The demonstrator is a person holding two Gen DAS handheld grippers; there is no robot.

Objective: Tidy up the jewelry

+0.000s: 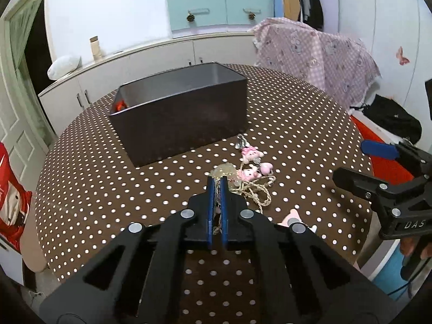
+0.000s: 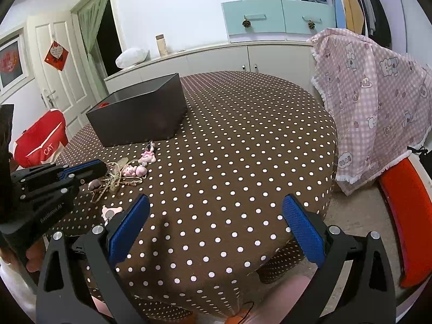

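A tangle of jewelry lies on the round polka-dot table [image 1: 108,189]: pink pig charms [image 1: 251,174] [image 2: 133,170], a clear pendant [image 1: 224,171] and beige twine cord [image 1: 260,193] [image 2: 113,183]. My left gripper [image 1: 217,181] [image 2: 98,168] is shut on the twine cord, which runs between its blue pads, at the near edge of the pile. Another pink charm [image 1: 252,155] with a metal clasp lies closer to the dark open box [image 1: 183,113] [image 2: 140,116], which shows something red [image 1: 120,105] inside. A flat pink piece [image 1: 293,220] [image 2: 110,212] lies nearer. My right gripper [image 2: 216,199] [image 1: 356,162] hangs open and empty over the table's right part.
A chair draped in pink checked cloth [image 2: 372,102] stands behind the table on the right, beside an orange-red seat [image 2: 405,216]. A red-covered chair [image 2: 40,140] is on the left. Low white cabinets [image 2: 216,56] run along the back wall.
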